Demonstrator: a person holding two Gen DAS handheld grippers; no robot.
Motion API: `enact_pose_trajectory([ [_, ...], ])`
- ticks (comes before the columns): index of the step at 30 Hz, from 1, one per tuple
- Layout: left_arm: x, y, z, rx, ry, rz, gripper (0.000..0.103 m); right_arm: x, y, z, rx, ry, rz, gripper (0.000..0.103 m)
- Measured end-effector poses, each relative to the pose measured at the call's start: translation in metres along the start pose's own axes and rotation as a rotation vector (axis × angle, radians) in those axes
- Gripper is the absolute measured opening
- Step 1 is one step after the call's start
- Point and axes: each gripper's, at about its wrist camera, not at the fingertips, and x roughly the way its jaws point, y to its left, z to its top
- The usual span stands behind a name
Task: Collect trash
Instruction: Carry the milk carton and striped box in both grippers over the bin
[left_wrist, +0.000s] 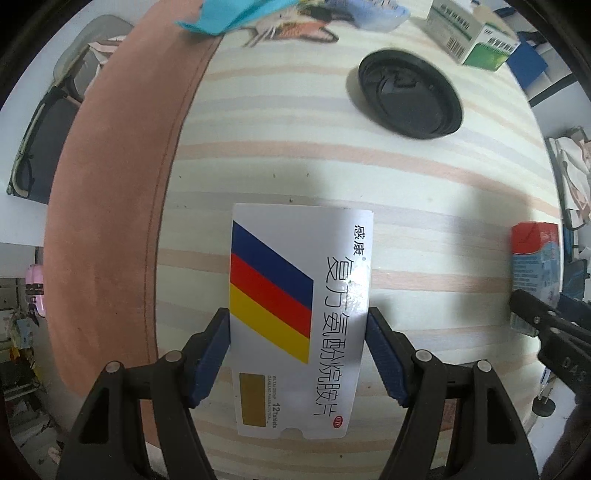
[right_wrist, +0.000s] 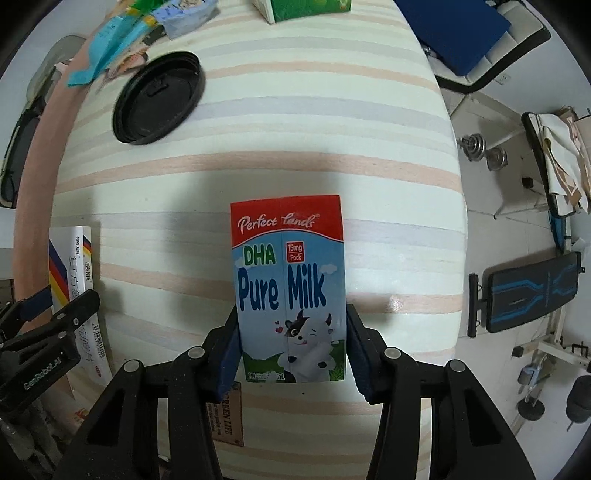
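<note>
Left gripper (left_wrist: 298, 352) points down, its blue pads (left_wrist: 210, 356) clamped on the long sides of a white medicine box (left_wrist: 299, 317) with blue, red and yellow stripes, above the striped tablecloth (left_wrist: 369, 177). Right gripper (right_wrist: 291, 347) likewise pinches a Pure Milk carton (right_wrist: 290, 288) by its sides. A black round lid (left_wrist: 410, 94) lies on the cloth well beyond both; a green-and-white box (left_wrist: 472, 33) sits at the far edge.

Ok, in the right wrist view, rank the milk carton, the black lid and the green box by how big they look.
1. milk carton, though it is nearest the camera.
2. black lid, close behind, so unsure.
3. green box, cut off by the top edge, so its full size cannot be judged.
</note>
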Motion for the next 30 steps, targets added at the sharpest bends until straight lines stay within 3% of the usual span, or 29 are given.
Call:
enact_pose_trajectory([
  [6,-0.028,0.008,-0.018,0.023,-0.087,-0.015,0.07,-0.031,0.017,-0.015,0.012,-0.09,0.008,0.052],
  [11,-0.072,0.022,-0.042,0.041,-0.177,-0.041,0.07,-0.073,0.043,-0.047,0.007,-0.193,-0.002,0.052],
  [16,-0.124,0.044,-0.082,0.09,-0.28,-0.083,0.07,-0.113,0.071,-0.101,0.029,-0.314,-0.017,0.052],
  [20,-0.146,0.065,-0.131,0.158,-0.342,-0.107,0.07,-0.14,0.093,-0.177,0.092,-0.398,-0.025,0.052],
  [25,-0.144,0.09,-0.193,0.204,-0.328,-0.142,0.07,-0.148,0.12,-0.265,0.16,-0.411,-0.01,0.052],
  [30,-0.112,0.103,-0.237,0.216,-0.229,-0.163,0.07,-0.115,0.133,-0.323,0.188,-0.319,0.019,0.052],
])
